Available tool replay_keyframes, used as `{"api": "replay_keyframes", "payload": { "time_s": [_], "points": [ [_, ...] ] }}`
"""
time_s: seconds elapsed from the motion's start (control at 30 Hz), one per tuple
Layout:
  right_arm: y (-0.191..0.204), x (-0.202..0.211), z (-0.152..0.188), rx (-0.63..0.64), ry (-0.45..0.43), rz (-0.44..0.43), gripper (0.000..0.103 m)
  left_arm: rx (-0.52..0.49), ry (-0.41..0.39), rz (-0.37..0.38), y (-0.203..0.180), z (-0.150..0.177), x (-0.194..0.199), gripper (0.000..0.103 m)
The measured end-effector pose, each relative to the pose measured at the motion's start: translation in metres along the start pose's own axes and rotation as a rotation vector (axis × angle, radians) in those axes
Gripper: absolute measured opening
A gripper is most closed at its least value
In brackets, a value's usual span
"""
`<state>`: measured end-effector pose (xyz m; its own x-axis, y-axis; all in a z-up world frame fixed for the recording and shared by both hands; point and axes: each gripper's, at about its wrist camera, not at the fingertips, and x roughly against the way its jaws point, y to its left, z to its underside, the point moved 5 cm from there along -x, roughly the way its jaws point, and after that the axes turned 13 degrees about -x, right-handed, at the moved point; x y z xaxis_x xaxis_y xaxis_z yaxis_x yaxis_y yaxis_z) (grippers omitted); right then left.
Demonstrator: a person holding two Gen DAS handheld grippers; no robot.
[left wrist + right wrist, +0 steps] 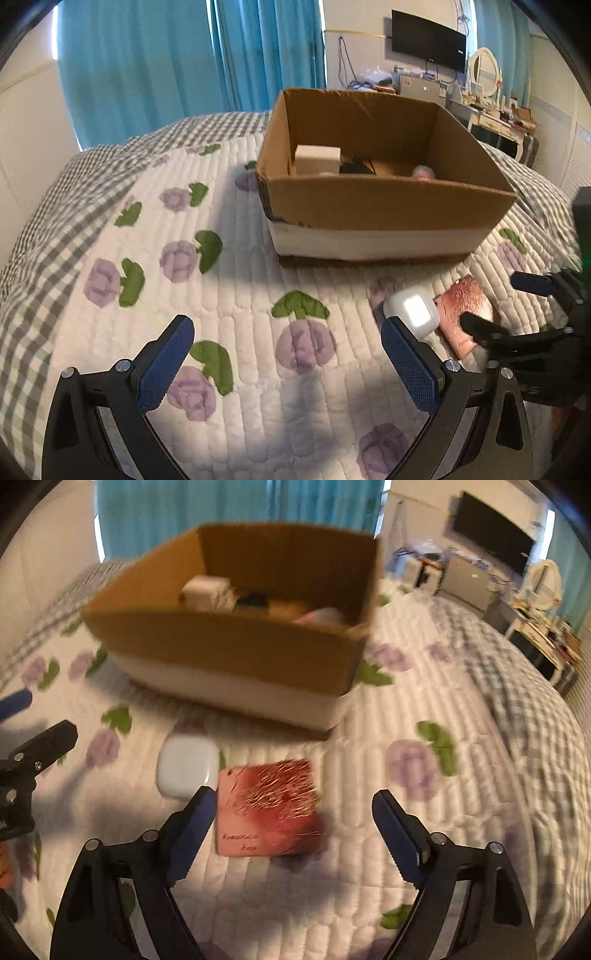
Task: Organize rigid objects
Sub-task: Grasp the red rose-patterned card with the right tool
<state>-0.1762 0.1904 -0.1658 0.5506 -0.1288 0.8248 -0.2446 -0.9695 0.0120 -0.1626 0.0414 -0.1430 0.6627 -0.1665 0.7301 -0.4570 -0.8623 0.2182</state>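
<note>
An open cardboard box [388, 203] stands on the bed; it also shows in the right wrist view [229, 642]. Inside lie a white block [317, 159], a dark item [356, 166] and a pink item [424, 172]. A small white rounded case [186, 771] and a flat pink box [269, 808] lie side by side on the quilt in front of it. My right gripper [291, 812] is open, low over the pink box, which lies between its fingers. My left gripper [286, 339] is open and empty above the quilt; the white case [413, 312] sits just beyond its right finger.
The bed has a white quilt [221, 295] with purple flowers and a grey checked cover [517, 716]. Teal curtains [166, 62] hang behind. A desk with clutter [491, 110] and a wall TV [428, 40] stand at the far right.
</note>
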Motion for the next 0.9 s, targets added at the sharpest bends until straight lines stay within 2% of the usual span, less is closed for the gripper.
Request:
{"api": "replay_keyframes", "payload": {
  "time_s": [0.13, 0.3, 0.43, 0.57, 0.63, 0.7, 0.77, 0.9],
  "points": [
    [0.002, -0.023, 0.009, 0.022, 0.061, 0.029, 0.086, -0.014, 0.011, 0.002, -0.005, 0.004, 0.000, 0.103],
    [-0.008, -0.033, 0.009, -0.036, 0.076, -0.025, 0.087, -0.016, 0.033, 0.000, -0.006, 0.008, -0.004, 0.103],
    [-0.010, -0.038, 0.009, -0.048, 0.072, -0.034, 0.088, -0.018, 0.039, -0.005, -0.006, 0.010, -0.005, 0.103],
    [-0.006, -0.035, 0.014, -0.011, 0.072, -0.028, 0.089, -0.015, 0.051, -0.005, -0.005, 0.013, -0.007, 0.103],
    [0.003, -0.035, 0.024, 0.075, 0.070, 0.028, 0.089, -0.016, 0.054, -0.007, -0.005, 0.014, -0.008, 0.103],
    [0.004, -0.036, 0.026, 0.085, 0.062, 0.048, 0.087, -0.020, 0.058, -0.010, -0.006, 0.014, -0.009, 0.103],
    [-0.002, -0.030, 0.025, 0.064, 0.039, 0.046, 0.071, -0.021, 0.059, -0.011, -0.006, 0.013, -0.008, 0.103],
    [-0.016, -0.016, 0.025, 0.021, 0.013, 0.039, 0.071, -0.012, 0.078, 0.000, -0.010, 0.011, -0.008, 0.103]
  ]
}}
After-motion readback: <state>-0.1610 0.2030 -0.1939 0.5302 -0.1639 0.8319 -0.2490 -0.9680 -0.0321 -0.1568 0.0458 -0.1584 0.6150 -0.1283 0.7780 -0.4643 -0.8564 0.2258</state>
